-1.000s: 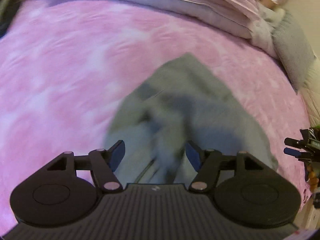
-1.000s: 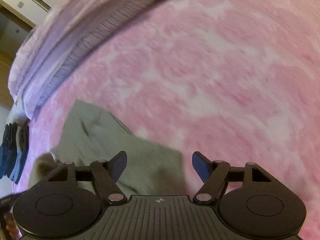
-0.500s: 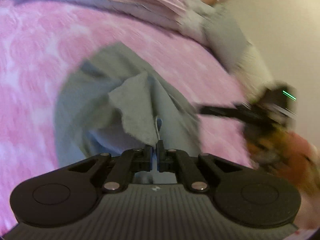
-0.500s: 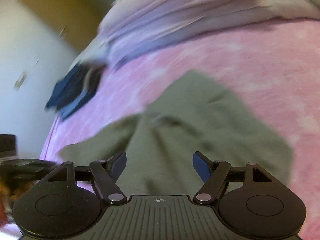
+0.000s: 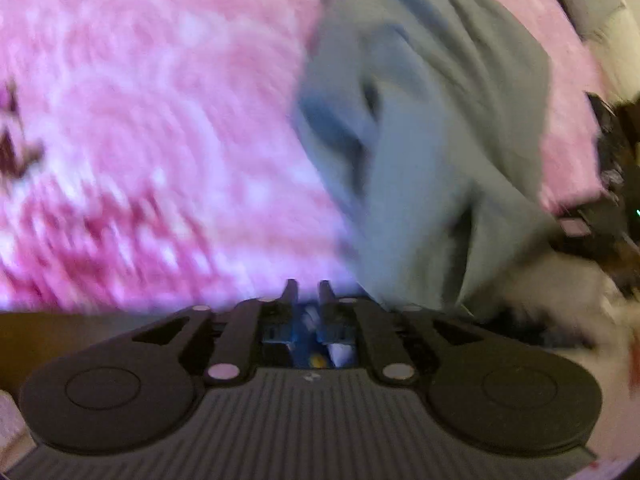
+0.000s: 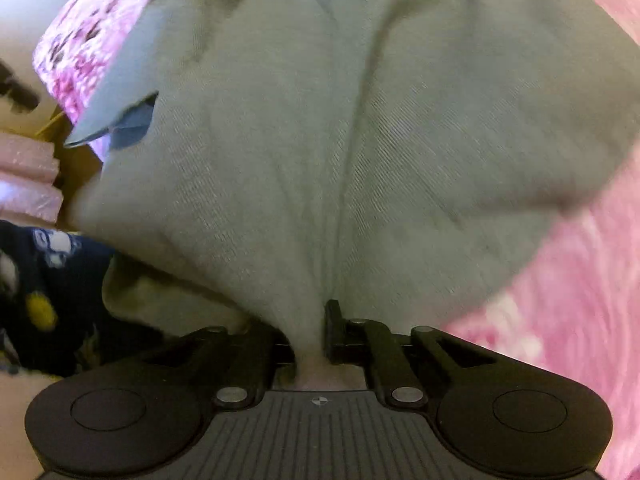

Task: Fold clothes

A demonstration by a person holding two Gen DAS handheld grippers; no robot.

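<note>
A grey garment (image 5: 420, 140) lies on the pink blanket (image 5: 160, 120), right of my left gripper (image 5: 308, 292). That gripper is shut. The cloth's near edge runs down just right of its fingers, and no cloth shows between the pads. In the right wrist view the grey garment (image 6: 360, 120) fills most of the frame and gathers into folds that run into my right gripper (image 6: 316, 320), which is shut on it. The cloth hides its left finger. The right gripper (image 5: 616, 200) shows as a dark blur at the garment's right side.
The pink blanket (image 6: 560, 300) continues to the right of the garment. Its edge (image 6: 68, 52) lies at the upper left, with pale pink padding (image 6: 28, 176) beyond it. A person's navy patterned clothing (image 6: 40, 280) is at the lower left. Grey bedding (image 5: 580, 0) lies at the far corner.
My right gripper was open and has shut on the grey garment. My left gripper shut half a second ago and has since swung left, so pink blanket lies ahead of it.
</note>
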